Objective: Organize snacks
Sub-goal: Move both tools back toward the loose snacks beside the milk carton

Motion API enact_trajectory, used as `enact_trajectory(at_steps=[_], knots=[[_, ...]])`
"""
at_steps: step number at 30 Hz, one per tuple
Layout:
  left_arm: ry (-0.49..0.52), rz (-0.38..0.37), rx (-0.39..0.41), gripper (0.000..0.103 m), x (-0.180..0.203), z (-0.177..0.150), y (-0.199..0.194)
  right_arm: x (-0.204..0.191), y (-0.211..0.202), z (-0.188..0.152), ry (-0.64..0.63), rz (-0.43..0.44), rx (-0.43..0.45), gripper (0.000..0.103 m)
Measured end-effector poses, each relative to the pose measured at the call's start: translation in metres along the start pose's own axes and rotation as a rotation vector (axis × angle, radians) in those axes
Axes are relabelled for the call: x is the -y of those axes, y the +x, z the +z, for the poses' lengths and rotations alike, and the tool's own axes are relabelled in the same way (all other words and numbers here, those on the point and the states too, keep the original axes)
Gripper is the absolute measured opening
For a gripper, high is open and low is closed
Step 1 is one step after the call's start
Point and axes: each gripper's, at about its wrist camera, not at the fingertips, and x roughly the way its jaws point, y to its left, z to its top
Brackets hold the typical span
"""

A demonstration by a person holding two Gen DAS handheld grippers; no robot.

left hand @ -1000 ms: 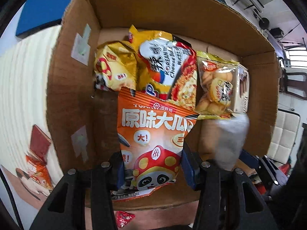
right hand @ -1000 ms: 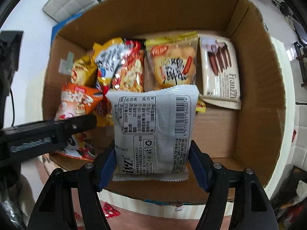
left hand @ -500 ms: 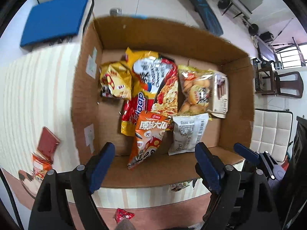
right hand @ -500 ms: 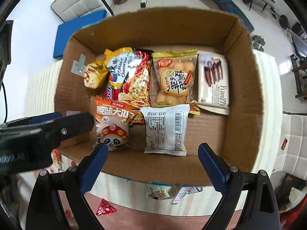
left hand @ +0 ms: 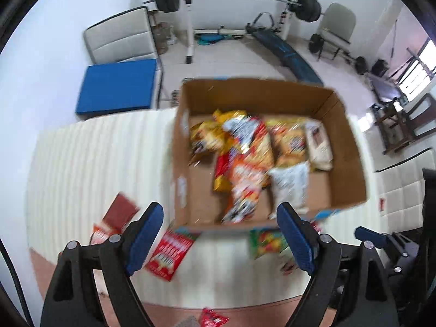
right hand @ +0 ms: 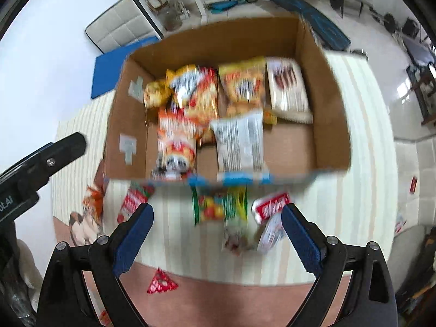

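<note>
A cardboard box [left hand: 351, 163] [right hand: 332, 103] on the striped cloth holds several snack packs, among them an orange panda bag [left hand: 245, 182] [right hand: 175, 141] and a white pack [left hand: 290, 182] [right hand: 239, 141]. Both views are blurred. My left gripper [left hand: 220, 237] is open and empty, raised in front of the box. My right gripper [right hand: 218, 234] is open and empty, also pulled back above the cloth. Loose packs lie before the box: a red pack [left hand: 170, 250] [right hand: 133, 200], a green candy pack [left hand: 268, 242] [right hand: 218, 204] and a red-white pack [right hand: 271, 209].
A dark red pack [left hand: 120, 212] and an orange pack [right hand: 92, 204] lie left of the box. A small red wrapper [right hand: 160, 283] [left hand: 212, 318] lies on the brown table edge. Gym gear, a blue mat [left hand: 117, 87] and chairs stand behind.
Both grippers let go of their packs, the orange bag and the white pack, inside the box, opened, and pulled up and back. The loose packs in front of the box have come into view.
</note>
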Motion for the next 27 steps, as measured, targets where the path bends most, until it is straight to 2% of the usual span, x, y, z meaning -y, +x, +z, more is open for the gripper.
enact_trajectory(at_steps=[4,9,13,16,22,27], knots=[[-0.037,0.039,-0.068,0.085,-0.019,-0.041,0.025,0.009,0.042,-0.026,0.036,-0.001,-0.075,0.097],[-0.103,0.063,-0.185,0.085,-0.048,-0.075,0.065,0.023,0.093,-0.042,0.079,-0.050,-0.149,0.096],[-0.145,0.084,-0.246,0.085,-0.069,-0.098,0.088,0.031,0.115,-0.047,0.109,-0.069,-0.169,0.091],[-0.187,0.064,-0.294,0.085,-0.082,-0.116,0.097,0.032,0.126,-0.049,0.117,-0.084,-0.175,0.088],[-0.212,0.023,-0.366,0.085,-0.086,-0.148,0.108,0.031,0.141,-0.057,0.124,-0.118,-0.189,0.058],[-0.209,0.000,-0.391,0.085,-0.085,-0.169,0.108,0.026,0.138,-0.071,0.104,-0.117,-0.159,0.052]])
